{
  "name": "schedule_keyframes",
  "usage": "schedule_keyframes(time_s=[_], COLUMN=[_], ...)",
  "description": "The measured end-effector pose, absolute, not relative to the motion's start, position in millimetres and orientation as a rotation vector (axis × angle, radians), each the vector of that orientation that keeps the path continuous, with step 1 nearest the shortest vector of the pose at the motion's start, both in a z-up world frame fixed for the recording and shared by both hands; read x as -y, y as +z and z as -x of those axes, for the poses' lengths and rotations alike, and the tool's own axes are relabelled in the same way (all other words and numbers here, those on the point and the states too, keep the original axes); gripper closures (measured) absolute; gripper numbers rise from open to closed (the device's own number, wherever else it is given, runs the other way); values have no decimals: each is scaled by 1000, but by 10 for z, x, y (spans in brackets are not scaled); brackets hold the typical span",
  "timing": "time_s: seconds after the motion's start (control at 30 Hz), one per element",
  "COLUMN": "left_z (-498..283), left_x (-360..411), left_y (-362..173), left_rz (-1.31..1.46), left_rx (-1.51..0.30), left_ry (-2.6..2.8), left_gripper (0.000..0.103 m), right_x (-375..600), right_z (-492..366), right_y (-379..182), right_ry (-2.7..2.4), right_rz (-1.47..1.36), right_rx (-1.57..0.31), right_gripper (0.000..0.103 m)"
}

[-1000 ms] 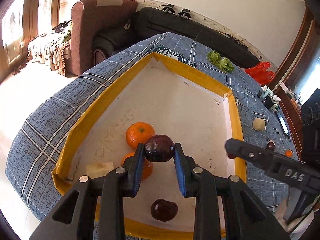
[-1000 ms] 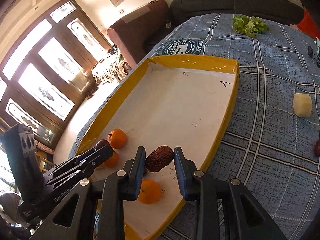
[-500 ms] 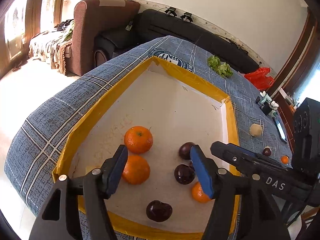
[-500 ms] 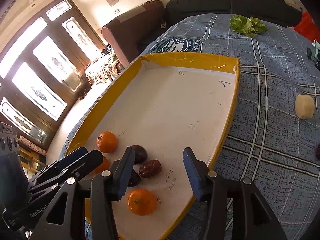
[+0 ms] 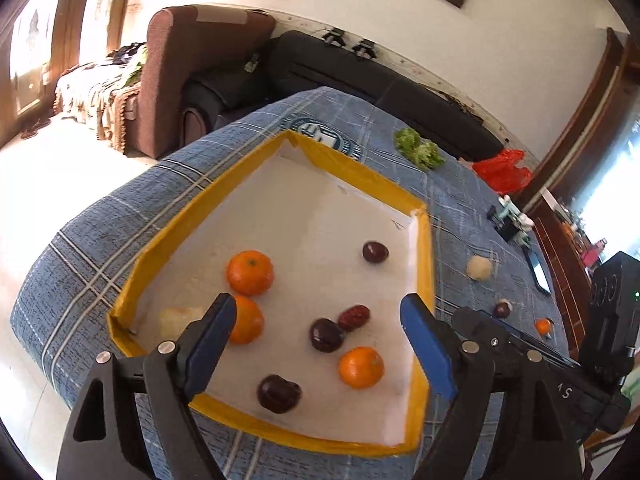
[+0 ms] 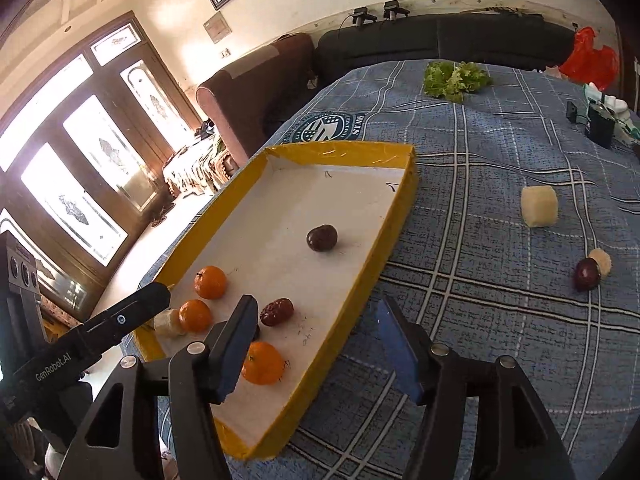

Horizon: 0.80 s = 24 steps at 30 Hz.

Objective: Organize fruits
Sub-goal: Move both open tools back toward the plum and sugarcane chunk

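1. While both grippers hang over it, the table (image 6: 500,320) under a blue plaid cloth carries everything else.
2. On the cloth lies a white tray (image 5: 320,216) with a yellow rim, nearer the left side.
3. Above the tray's near end hangs the left gripper (image 5: 320,344); its jaws have just been opening and stand spread, with nothing between the pads.
4. Over the tray's right rim hangs the right gripper (image 6: 320,344); its jaws have likewise just been opening, and nothing is pinched.
5. Three oranges (image 5: 250,273) lie in the tray: two touching near the left rim, one near the right rim.
6. Three dark plums (image 5: 375,252) lie there too: one apart toward the far end, one mid-tray, one by the near rim.
7. A red date (image 5: 354,317) touches the middle plum.
8. A pale chunk (image 6: 539,206) and another dark fruit (image 6: 587,274) rest on the cloth, right of the tray.
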<state>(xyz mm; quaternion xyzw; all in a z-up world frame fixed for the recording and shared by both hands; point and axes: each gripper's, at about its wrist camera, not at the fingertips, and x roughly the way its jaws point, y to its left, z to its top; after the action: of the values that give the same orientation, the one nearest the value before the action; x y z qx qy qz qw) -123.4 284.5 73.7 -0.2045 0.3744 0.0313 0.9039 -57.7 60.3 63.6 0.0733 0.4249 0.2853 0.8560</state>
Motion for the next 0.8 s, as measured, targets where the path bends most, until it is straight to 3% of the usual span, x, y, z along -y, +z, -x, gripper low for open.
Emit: schedule_keyframes(time_s=[0.8], left_z=[1233], left_x=[-1510], left_y=[780], left_rz=[206], left_rx=[-838], left_ry=[-147], left_gripper=[20], right_x=[2151], right_z=[959], right_y=[437], right_ry=[126], right_rz=[-383], right_rx=[-843], right_gripper=[33])
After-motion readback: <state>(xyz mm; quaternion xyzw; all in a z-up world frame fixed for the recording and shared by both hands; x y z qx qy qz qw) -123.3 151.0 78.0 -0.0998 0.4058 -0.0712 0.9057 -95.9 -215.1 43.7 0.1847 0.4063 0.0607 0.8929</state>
